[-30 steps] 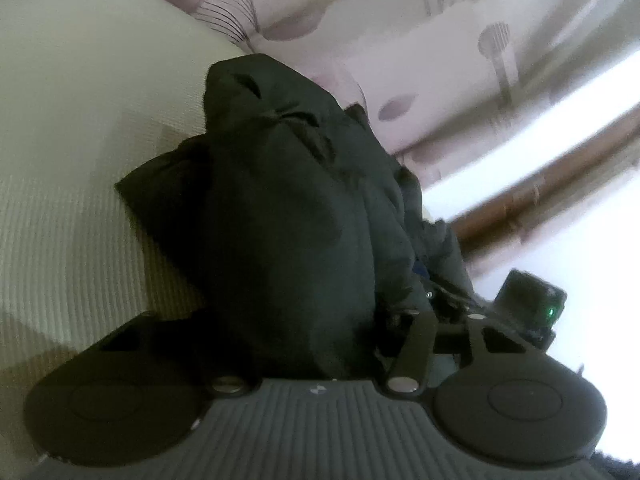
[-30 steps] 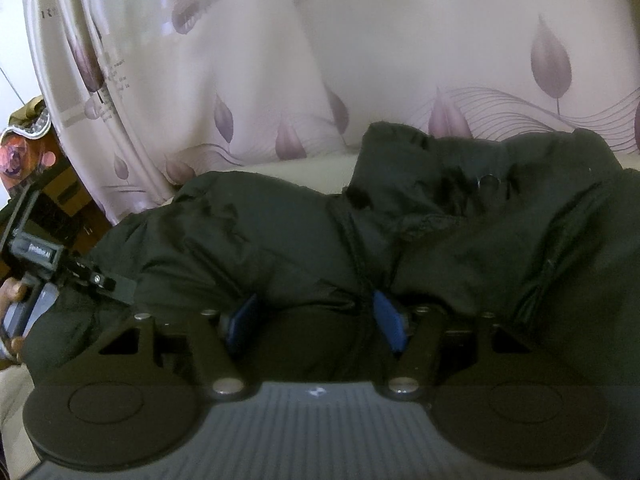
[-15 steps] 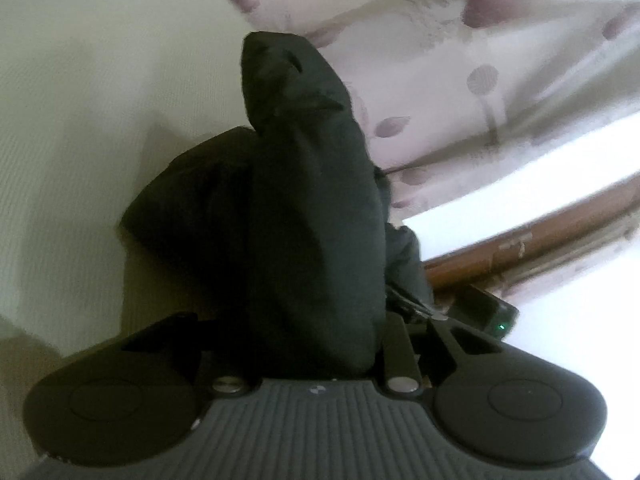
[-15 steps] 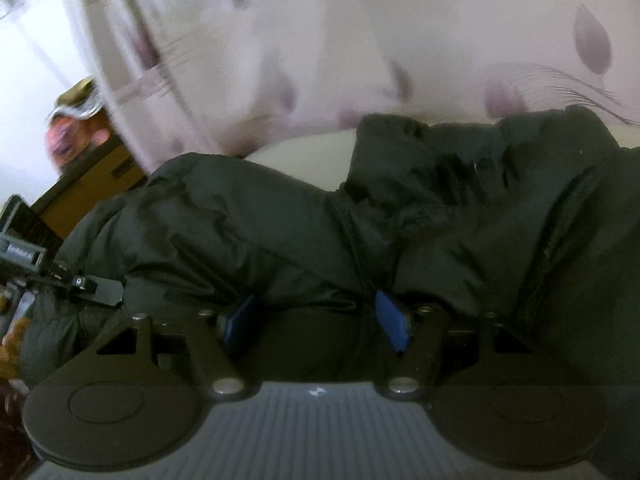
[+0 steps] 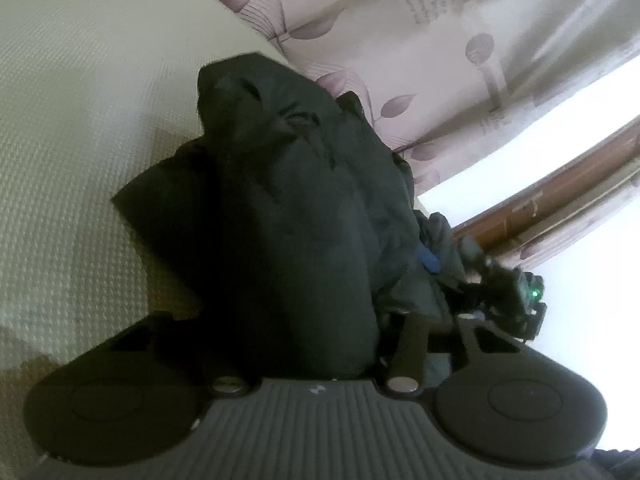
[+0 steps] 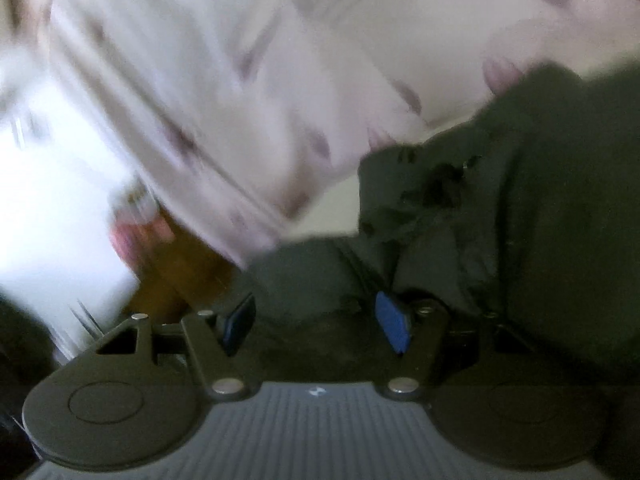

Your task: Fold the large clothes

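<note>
Stretching straight ahead along the bed [image 5: 72, 128], the dark jacket [image 5: 296, 216] fills the left tool [image 5: 316, 364], grip hidden; the right tool [image 6: 316, 326] gapes half-open around cloth.

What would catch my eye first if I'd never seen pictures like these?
A bulky dark, almost black padded garment fills the middle of the left view, heaped on a cream textured bed surface. Behind it hangs a pale curtain with purple leaf prints. The right view is blurred, with blue gripper pads against the dark cloth.
</note>
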### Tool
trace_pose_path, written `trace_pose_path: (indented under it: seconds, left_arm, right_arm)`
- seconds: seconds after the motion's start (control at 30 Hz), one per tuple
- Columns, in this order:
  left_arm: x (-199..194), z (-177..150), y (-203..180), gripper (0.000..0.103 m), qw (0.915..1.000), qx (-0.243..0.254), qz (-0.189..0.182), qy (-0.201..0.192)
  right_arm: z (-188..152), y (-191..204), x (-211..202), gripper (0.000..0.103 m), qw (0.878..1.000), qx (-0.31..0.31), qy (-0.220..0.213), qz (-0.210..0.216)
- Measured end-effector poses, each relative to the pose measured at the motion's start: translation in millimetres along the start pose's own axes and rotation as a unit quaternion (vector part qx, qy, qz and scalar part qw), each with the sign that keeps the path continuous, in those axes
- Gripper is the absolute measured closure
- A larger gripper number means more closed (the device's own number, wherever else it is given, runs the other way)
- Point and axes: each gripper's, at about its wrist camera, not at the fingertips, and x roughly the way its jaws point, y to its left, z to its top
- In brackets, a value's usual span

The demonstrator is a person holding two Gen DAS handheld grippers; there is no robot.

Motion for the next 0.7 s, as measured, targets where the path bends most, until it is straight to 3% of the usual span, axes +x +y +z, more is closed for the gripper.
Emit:
trace_pose_path:
  seconds: [0.07, 0.1, 0.13, 0.2, 0.27, 0.33, 0.4, 0.5, 0.7]
  left_arm:
    - [-1.5, -3.6, 1.4, 0.063, 1.0, 0.001, 0.0, -0.009]
    - [1.6, -2.6, 0.5, 0.063, 0.9999, 0.001, 0.0, -0.011]
    - [1.9, -3.0, 0.0, 0.063, 0.9999, 0.002, 0.002, -0.013]
    - [-2.2, -6.3, 0.5, 0.066, 0.9999, 0.003, 0.002, -0.014]
    - [-2.2, -7.2, -3.4, 0.068, 0.9998, 0.001, 0.004, -0.017]
    - [-3.3, -9.9, -7.5, 0.071, 0.9995, -0.018, 0.001, -0.024]
    - [-7.7, -12.0, -17.6, 0.074, 0.9988, -0.038, -0.003, -0.03]
    - [-12.9, -11.2, -54.0, 0.074, 0.9991, -0.031, 0.008, -0.026]
    - [-6.9, -2.6, -141.1, 0.074, 0.9989, -0.026, 0.037, -0.006]
  right_arm:
    - [1.2, 11.4, -5.2, 0.037, 1.0, -0.009, -0.006, -0.025]
    - [-0.4, 25.1, -6.7, 0.042, 0.998, -0.04, -0.003, -0.044]
    - [-3.2, 39.5, -6.7, 0.06, 0.995, -0.079, 0.007, -0.065]
    - [-12.9, 66.9, 1.7, 0.078, 0.977, -0.173, 0.037, -0.121]
    - [-23.3, 79.0, 12.8, 0.085, 0.958, -0.228, 0.064, -0.164]
    - [-29.8, 70.3, 27.4, 0.09, 0.947, -0.238, 0.095, -0.194]
    - [-29.8, 56.1, 40.2, 0.09, 0.951, -0.216, 0.11, -0.192]
    - [-25.8, 51.2, 47.2, 0.09, 0.954, -0.198, 0.124, -0.191]
    - [-19.7, 34.7, 39.7, 0.09, 0.971, -0.132, 0.108, -0.17]
